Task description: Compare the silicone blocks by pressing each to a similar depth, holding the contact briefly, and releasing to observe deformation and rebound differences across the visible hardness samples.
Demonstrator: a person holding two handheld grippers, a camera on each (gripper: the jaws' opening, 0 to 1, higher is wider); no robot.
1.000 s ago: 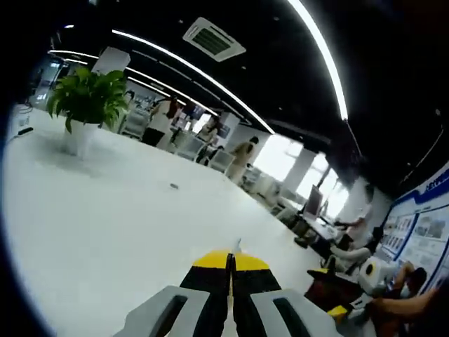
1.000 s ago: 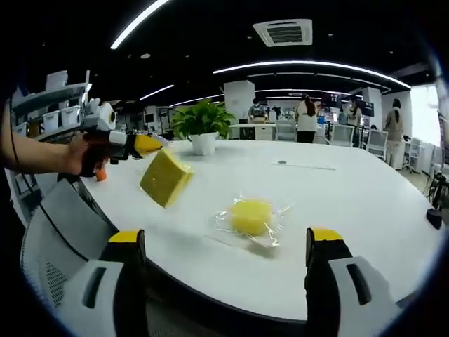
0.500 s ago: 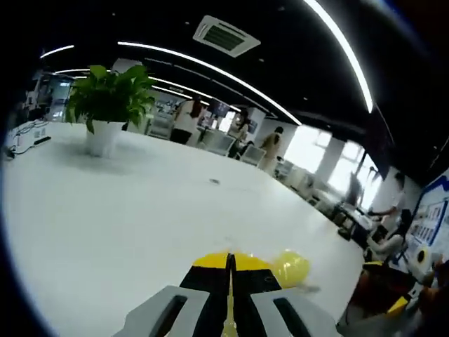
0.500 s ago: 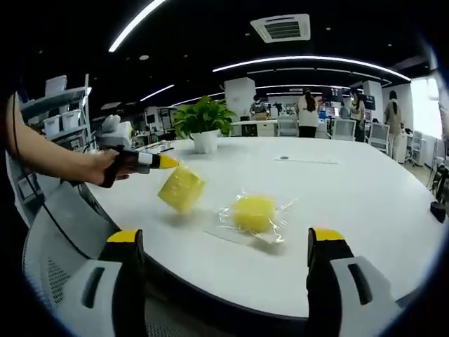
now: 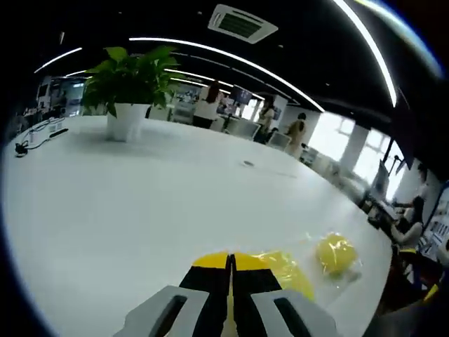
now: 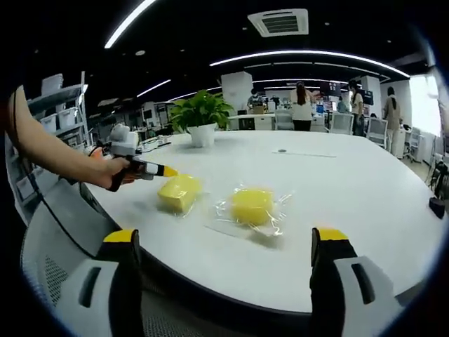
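A bare-looking yellow silicone block [image 6: 179, 193] lies on the white table [image 6: 365, 210], and it shows right behind the jaw tips [image 5: 289, 275] in the left gripper view. My left gripper [image 5: 230, 261] is shut, with its yellow tip [image 6: 167, 170] at the block's near edge, seemingly pinching it. A hand [image 6: 112, 172] holds that gripper. A second yellow block in a clear bag [image 6: 252, 206] sits just right of the first, also seen as the bagged block [image 5: 335, 253]. My right gripper [image 6: 226, 239] is wide open at the table's near edge, holding nothing.
A potted plant [image 6: 202, 119] stands at the back of the table, the same plant [image 5: 130, 84] at upper left in the left gripper view. A grey mesh chair [image 6: 52, 225] is at the left edge. People and desks fill the room behind.
My left gripper has carried the yellow block down from the air and it now rests on the table beside the bagged block. The right gripper stayed open and nearly still.
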